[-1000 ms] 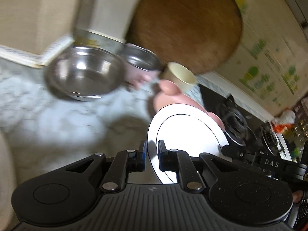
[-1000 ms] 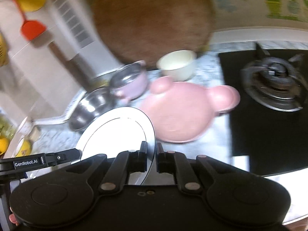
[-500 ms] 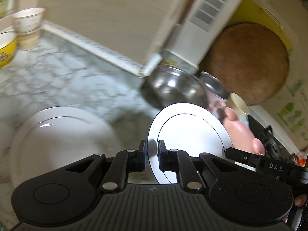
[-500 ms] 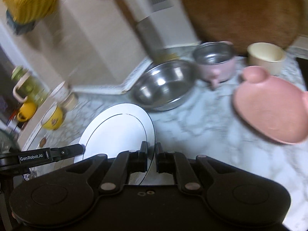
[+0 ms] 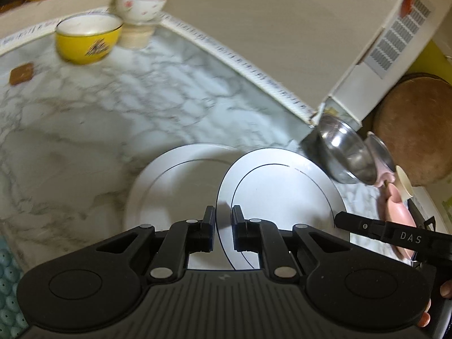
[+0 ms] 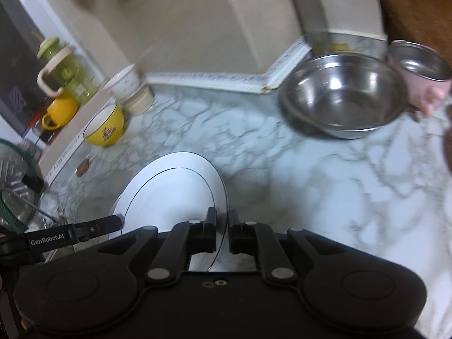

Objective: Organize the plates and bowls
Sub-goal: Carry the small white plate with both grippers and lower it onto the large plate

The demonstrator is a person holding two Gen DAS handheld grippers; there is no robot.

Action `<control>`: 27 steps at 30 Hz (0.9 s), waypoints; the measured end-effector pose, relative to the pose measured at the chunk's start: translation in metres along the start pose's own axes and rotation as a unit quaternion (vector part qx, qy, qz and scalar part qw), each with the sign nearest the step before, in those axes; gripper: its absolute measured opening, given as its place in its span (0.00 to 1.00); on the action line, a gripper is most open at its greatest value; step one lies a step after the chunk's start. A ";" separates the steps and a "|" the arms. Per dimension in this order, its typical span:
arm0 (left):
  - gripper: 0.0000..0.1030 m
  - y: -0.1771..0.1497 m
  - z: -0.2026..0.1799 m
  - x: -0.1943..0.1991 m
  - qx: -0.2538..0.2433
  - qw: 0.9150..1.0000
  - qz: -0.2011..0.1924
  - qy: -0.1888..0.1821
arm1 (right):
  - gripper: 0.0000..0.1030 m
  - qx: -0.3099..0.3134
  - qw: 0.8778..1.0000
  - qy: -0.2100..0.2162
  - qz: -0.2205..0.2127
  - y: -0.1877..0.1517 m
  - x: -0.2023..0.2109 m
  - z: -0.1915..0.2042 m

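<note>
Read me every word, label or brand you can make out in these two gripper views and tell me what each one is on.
"DAS": on the black right gripper, seen from the left wrist.
"GenRobot.AI": on the black left gripper, seen from the right wrist.
Dark print on the yellow ceramic bowl: too blurred to read.
Marks along the white edge strip: too blurred to read.

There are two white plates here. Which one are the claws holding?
The right-hand plate, the one with the thin dark ring. Both claws pinch its rim and it is held up, partly over the other plate, which lies flat on the marble counter.
</note>
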State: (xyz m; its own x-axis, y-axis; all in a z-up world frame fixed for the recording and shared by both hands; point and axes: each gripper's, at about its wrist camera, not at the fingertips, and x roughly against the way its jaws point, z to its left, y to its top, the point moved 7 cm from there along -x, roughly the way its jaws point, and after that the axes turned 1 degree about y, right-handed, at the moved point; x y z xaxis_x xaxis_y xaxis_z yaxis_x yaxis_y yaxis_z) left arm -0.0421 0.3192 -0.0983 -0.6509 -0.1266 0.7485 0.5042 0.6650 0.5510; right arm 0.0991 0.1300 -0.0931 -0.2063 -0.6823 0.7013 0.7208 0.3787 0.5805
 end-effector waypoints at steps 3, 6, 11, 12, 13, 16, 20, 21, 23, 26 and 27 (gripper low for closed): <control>0.11 -0.004 0.015 -0.006 0.006 1.000 0.008 0.006 | 0.08 0.009 1.000 -0.002 0.011 -0.003 -0.014 0.008; 0.11 -0.008 0.026 -0.012 0.014 1.000 0.015 0.012 | 0.08 0.017 1.000 -0.005 0.023 -0.007 -0.027 0.015; 0.11 -0.010 0.040 -0.017 0.018 0.999 0.019 0.019 | 0.08 0.030 0.999 -0.009 0.038 -0.013 -0.040 0.024; 0.11 -0.010 0.042 -0.017 0.017 0.999 0.019 0.020 | 0.08 0.030 0.999 -0.008 0.040 -0.014 -0.042 0.026; 0.11 -0.009 0.043 -0.018 0.018 0.999 0.020 0.019 | 0.08 0.030 0.999 -0.007 0.041 -0.014 -0.043 0.027; 0.11 -0.008 0.044 -0.020 0.021 0.999 0.022 0.017 | 0.08 0.026 0.999 -0.006 0.044 -0.014 -0.047 0.027; 0.11 -0.009 0.044 -0.021 0.019 0.999 0.023 0.011 | 0.08 0.018 0.999 -0.003 0.047 -0.014 -0.048 0.025; 0.11 -0.009 0.045 -0.021 0.018 0.999 0.024 0.012 | 0.08 0.016 0.999 -0.003 0.047 -0.014 -0.049 0.024; 0.11 -0.010 0.045 -0.022 0.016 0.999 0.025 0.014 | 0.08 0.014 0.999 -0.001 0.049 -0.015 -0.050 0.024; 0.11 -0.012 0.047 -0.023 0.016 0.999 0.029 0.016 | 0.08 0.013 0.998 -0.001 0.054 -0.017 -0.053 0.023; 0.11 -0.012 0.047 -0.024 0.016 0.999 0.030 0.016 | 0.08 0.012 0.998 -0.001 0.056 -0.017 -0.054 0.023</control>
State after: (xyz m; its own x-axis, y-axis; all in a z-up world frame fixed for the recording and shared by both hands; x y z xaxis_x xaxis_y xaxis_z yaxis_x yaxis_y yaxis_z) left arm -0.0594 0.3488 -0.1401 -0.6016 -0.1086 0.7914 0.5226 0.6957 0.4928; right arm 0.0823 0.1745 -0.1311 -0.1276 -0.6331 0.7635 0.7232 0.4674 0.5085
